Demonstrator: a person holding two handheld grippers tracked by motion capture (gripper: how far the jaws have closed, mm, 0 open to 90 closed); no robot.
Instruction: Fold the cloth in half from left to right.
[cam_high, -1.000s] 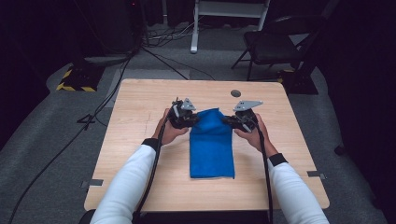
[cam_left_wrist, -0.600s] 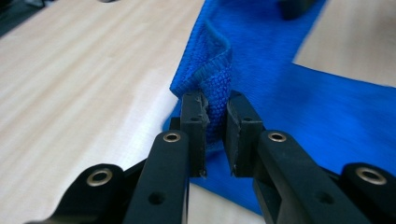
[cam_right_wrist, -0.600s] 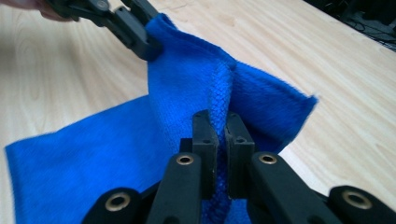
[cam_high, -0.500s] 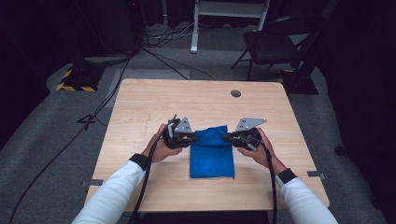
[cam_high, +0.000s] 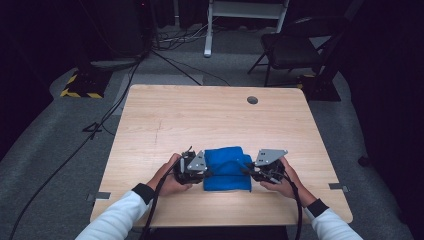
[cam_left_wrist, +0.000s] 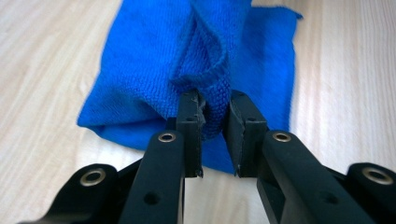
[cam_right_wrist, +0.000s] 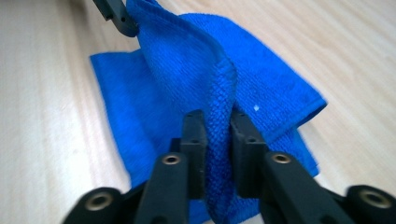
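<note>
While both hands sit low at the near edge of the wooden table (cam_high: 210, 115), the blue cloth (cam_high: 226, 169) lies folded between them, close to the person's side and roughly centred left to right. At the cloth's left edge, the left gripper (cam_high: 192, 169) is clenched on a bunched fold of the fabric; in the left gripper view its two black jaws pinch a raised ridge of cloth (cam_left_wrist: 212, 70) between them, with the rest spread flat on the wood beyond. At the cloth's right edge, the right gripper (cam_high: 262, 171) is likewise clamped on the fabric, and in the right gripper view a thick, lifted hem (cam_right_wrist: 219, 88) runs down between its jaws. In that same view the tip of the other gripper shows at the top, touching the cloth's far corner. White sleeves (cam_high: 120, 220) reach in from below.
</note>
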